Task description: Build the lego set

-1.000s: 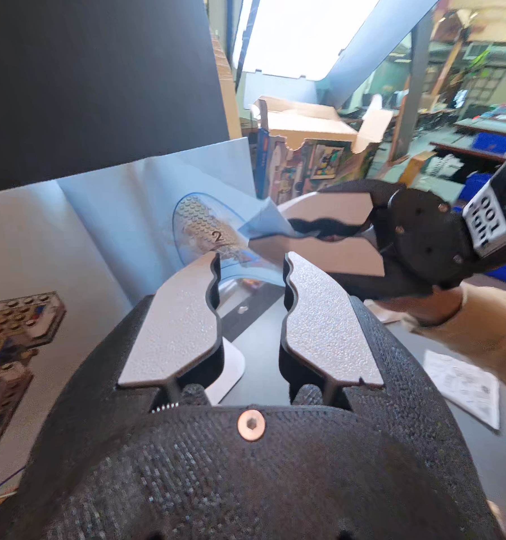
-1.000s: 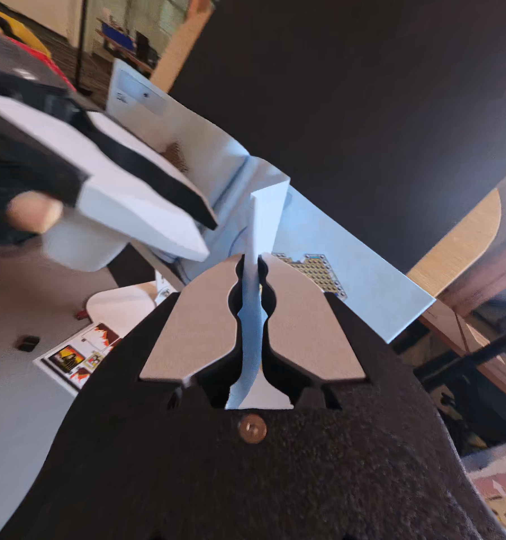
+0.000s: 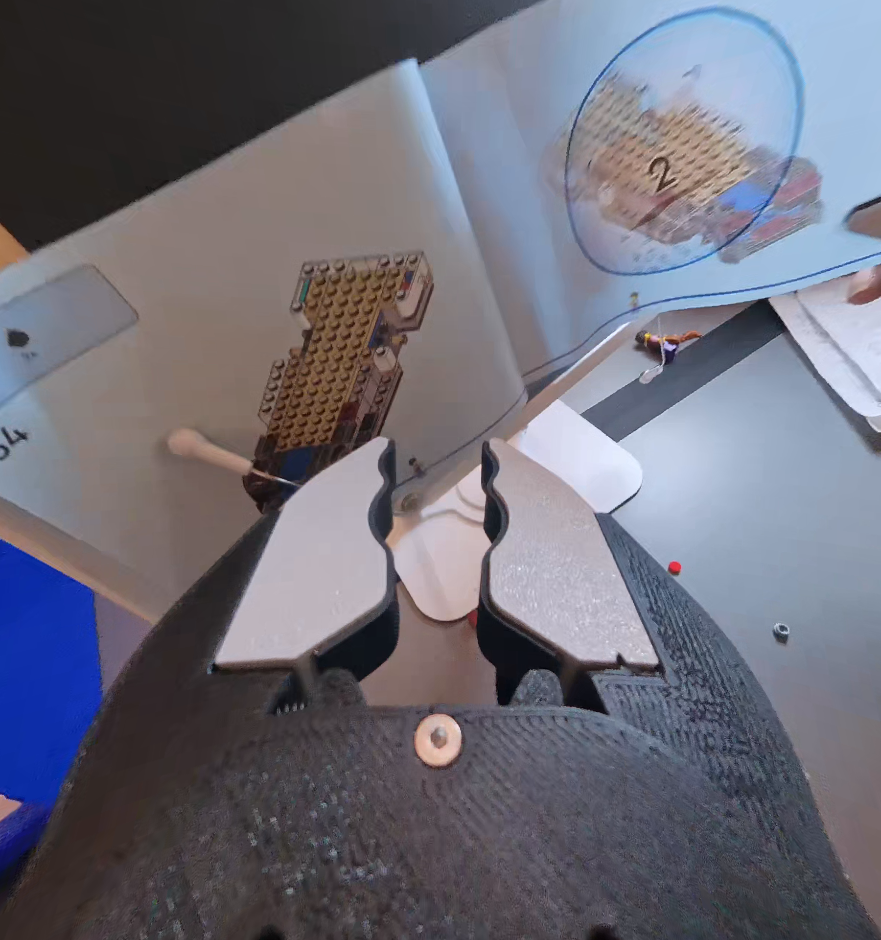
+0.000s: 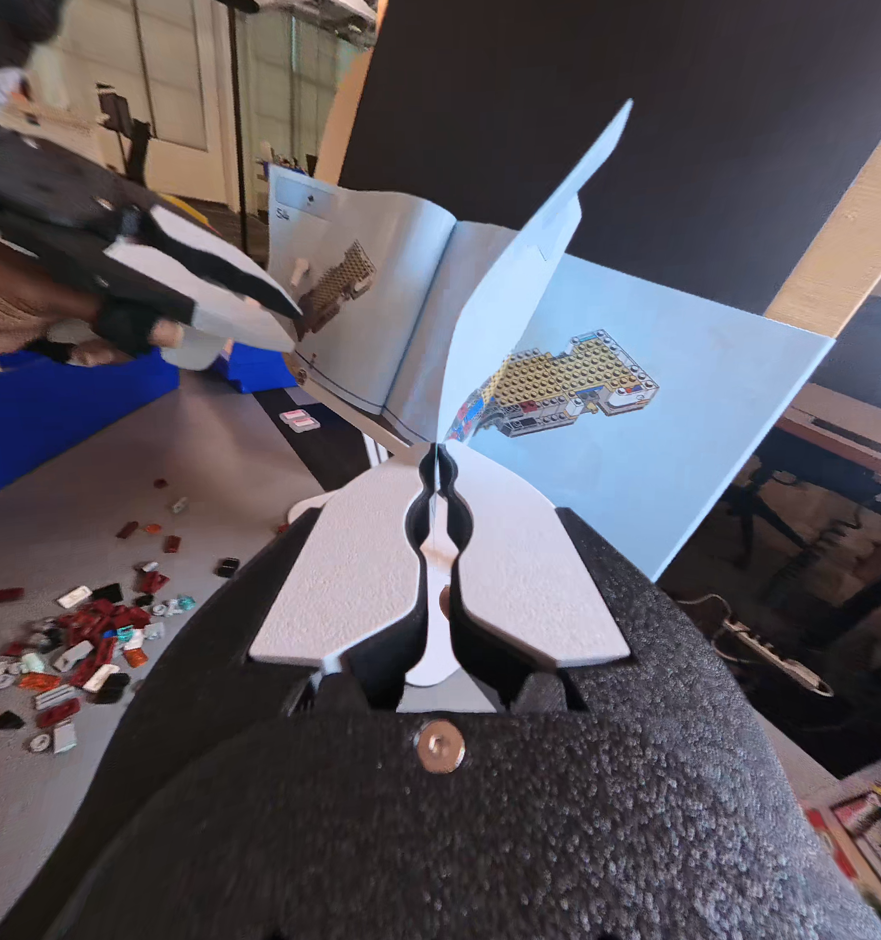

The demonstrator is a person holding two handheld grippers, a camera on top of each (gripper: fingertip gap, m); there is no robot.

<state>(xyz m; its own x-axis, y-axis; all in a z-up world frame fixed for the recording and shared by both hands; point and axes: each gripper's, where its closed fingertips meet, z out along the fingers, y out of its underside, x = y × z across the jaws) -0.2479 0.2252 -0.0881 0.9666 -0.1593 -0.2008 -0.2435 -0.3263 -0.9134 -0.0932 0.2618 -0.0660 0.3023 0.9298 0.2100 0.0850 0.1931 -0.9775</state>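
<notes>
The right tool (image 4: 436, 458) is clenched on the lower edge of one pale blue page (image 4: 504, 305) of an open building-brick instruction booklet (image 4: 367, 305), its two pads pressed flat against the sheet right at the fingertips, so that the page rises edge-on ahead of the tool and curls away to its right. The left tool (image 3: 436, 473) is released, with a clear gap between its fingers and nothing in it; just ahead of its tips are the booklet's bottom edge and the white stand (image 3: 570, 458) that props the booklet up on the grey table (image 3: 784, 508). A single sheet like this looks light, thin and limp: it will probably bend and flutter rather than hold a shape, crease readily, and could tear at the spine if pulled hard, so a hold near a free corner or the outer edge, with the pull going along the arc of the turn, seems the kindest. The paper looks smooth and slightly glossy, so a light pinch might slip. The open pages carry printed pictures of a tan studded plate build, a page number, a small parts panel and a circled numbered inset; no brand mark can be made out on them. To the left of the right tool, loose small bricks (image 4: 87, 641) lie scattered on the table, with a blue bin (image 4: 47, 407) beyond them.
</notes>
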